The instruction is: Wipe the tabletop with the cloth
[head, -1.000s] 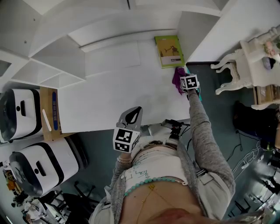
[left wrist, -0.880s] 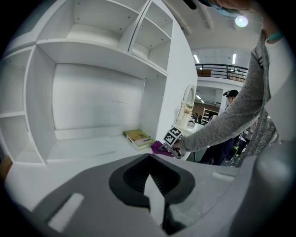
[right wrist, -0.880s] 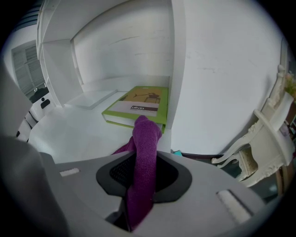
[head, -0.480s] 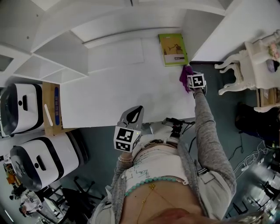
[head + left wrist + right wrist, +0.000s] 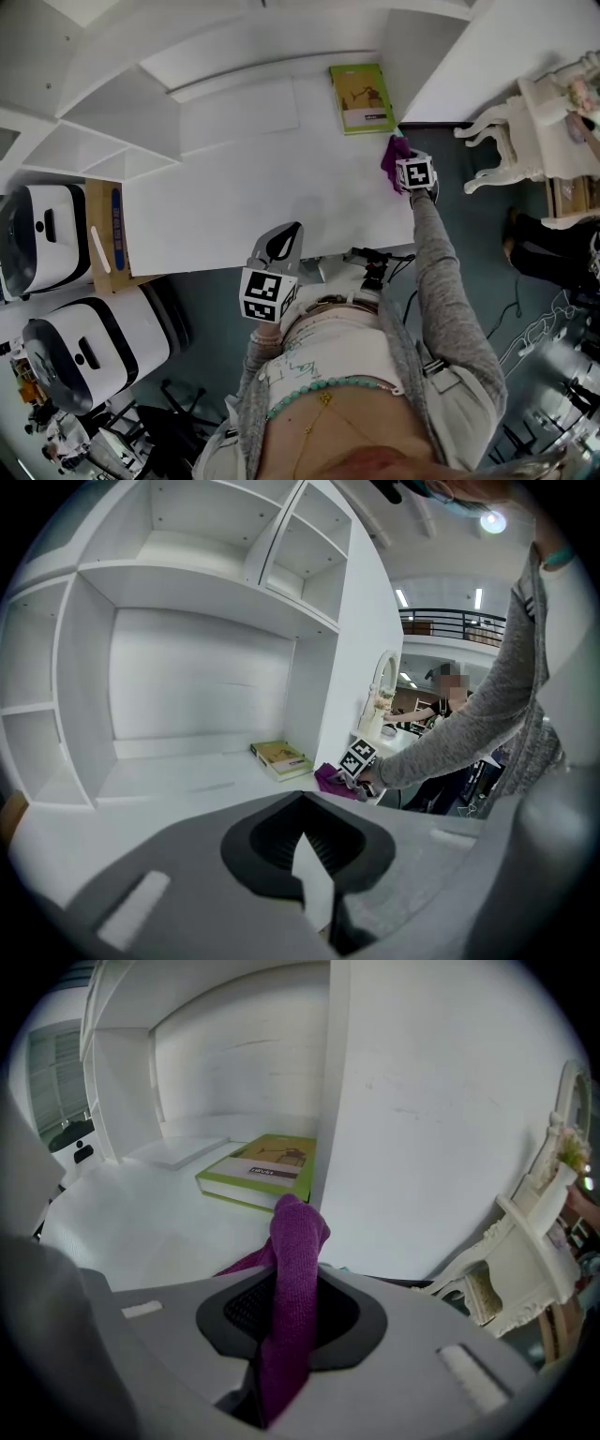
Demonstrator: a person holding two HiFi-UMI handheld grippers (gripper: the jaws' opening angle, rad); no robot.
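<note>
The right tool [image 5: 404,167] was clamped on the purple cloth [image 5: 298,1241]. In the right gripper view the cloth ran up out of the closed jaws in a thick folded ridge that stood above them, and a flatter tail trailed off to the left onto the white counter [image 5: 244,211]. From the head view the cloth [image 5: 393,153] sat at the counter's right edge, just short of where the upright side panel ended, with the right arm stretched out towards it.

A green book [image 5: 361,97] lay flat in the far right corner of the counter, against the side panel. It lay near the cloth and beyond it, not touching it.

The left tool [image 5: 283,249] hung at the near edge of the counter, close to the person's body and well apart from the cloth. Its jaws were together with nothing between them, pointing in over the counter.

The middle of the counter was bare white surface. White open shelving [image 5: 187,592] rose behind and to the left of it.
</note>
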